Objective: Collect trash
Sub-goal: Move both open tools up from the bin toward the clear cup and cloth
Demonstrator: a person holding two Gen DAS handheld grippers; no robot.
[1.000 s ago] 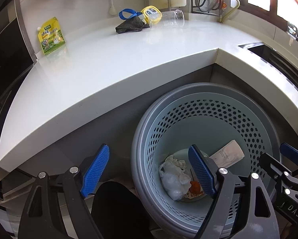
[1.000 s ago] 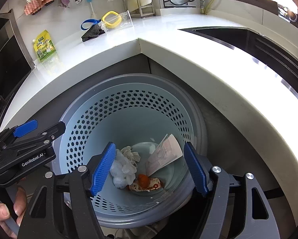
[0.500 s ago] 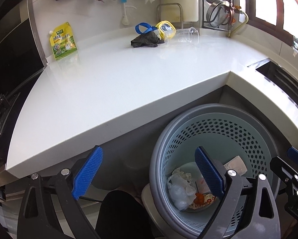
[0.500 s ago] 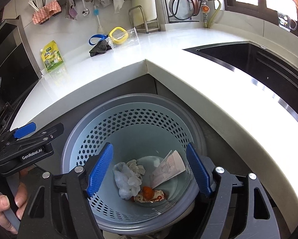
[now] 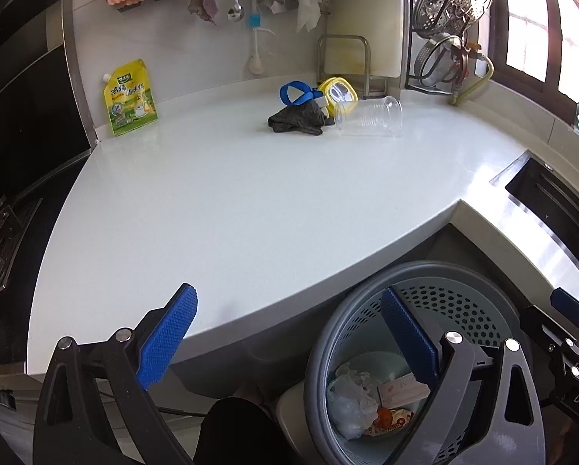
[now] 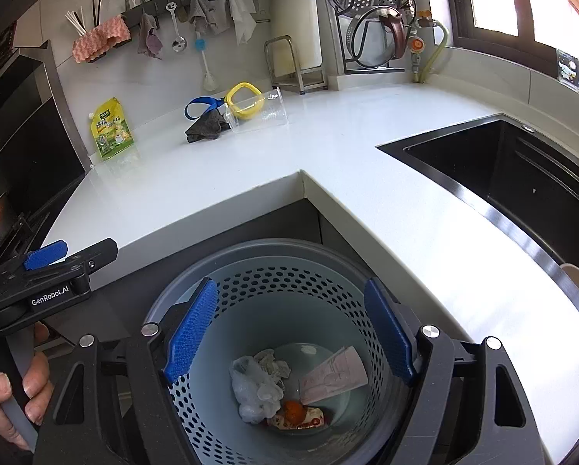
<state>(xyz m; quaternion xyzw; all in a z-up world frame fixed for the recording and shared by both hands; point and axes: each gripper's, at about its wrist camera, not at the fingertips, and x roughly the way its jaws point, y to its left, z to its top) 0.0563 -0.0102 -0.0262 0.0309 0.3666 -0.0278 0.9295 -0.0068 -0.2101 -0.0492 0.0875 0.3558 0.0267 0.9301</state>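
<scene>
A grey perforated trash basket point(image 6: 250, 259) point(image 5: 417, 275) stands on the floor in the counter's inner corner. In it lie a crumpled white plastic bag point(image 6: 252, 387), a pale paper packet point(image 6: 334, 374) and an orange-red wrapper point(image 6: 297, 416). My right gripper point(image 6: 289, 333) is open and empty above the basket. My left gripper point(image 5: 289, 341) is open and empty over the counter's front edge, left of the basket. On the white counter point(image 5: 250, 201) at the back lie a clear plastic cup on its side point(image 5: 368, 116), a dark cloth point(image 5: 297, 121) and a yellow-green pouch point(image 5: 129, 97).
A yellow frame with a blue strap point(image 5: 337, 91) lies behind the cup. A black sink point(image 6: 521, 178) is at the right. Utensils and cloths hang on the back wall. A dish rack point(image 6: 374, 19) stands at the back right. A dark oven front is at the left.
Both grippers have risen and pulled back from the basket, so more of the counter and wall shows. The left gripper has shifted left over the counter edge. Both jaws stay open.
</scene>
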